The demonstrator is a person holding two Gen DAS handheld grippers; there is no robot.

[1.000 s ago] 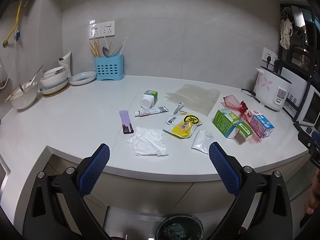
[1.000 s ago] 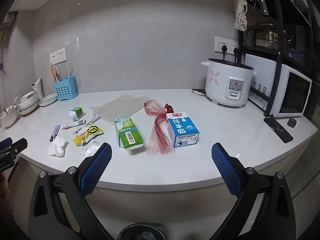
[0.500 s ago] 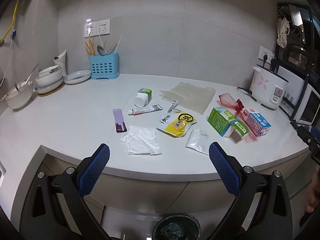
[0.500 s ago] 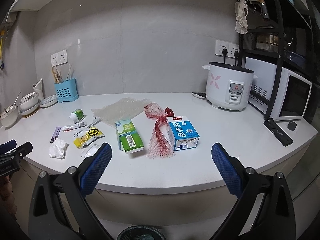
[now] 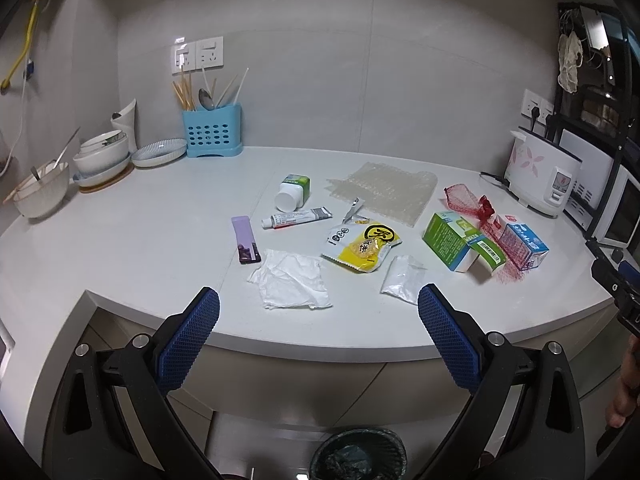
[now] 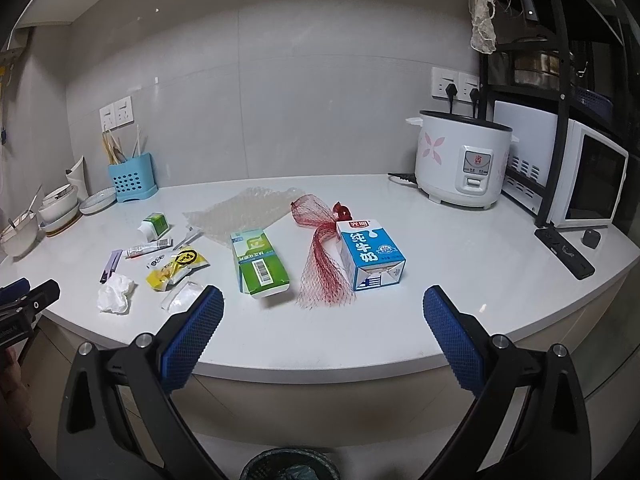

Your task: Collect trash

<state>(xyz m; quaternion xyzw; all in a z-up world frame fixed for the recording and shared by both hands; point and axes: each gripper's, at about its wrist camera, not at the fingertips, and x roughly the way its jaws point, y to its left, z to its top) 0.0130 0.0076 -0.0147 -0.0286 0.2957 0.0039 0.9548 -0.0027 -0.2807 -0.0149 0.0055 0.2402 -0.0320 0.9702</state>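
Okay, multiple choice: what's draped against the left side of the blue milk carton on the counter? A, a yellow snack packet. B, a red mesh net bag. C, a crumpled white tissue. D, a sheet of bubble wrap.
B: the red mesh net bag lies against the blue milk carton; the tissue, bubble wrap and snack packet sit apart, further left.

White countertop (image 5: 132, 240): broad bare stretch at left, between stacked white bowls (image 5: 102, 156) and litter cluster. Front edge crowded by crumpled white tissue (image 5: 292, 280) and small clear powder bag (image 5: 402, 280). Right end bare in front of white rice cooker (image 6: 460, 164), past blue milk carton (image 6: 372, 254). Black mesh bin (image 6: 290, 466) below edge, unobstructed.
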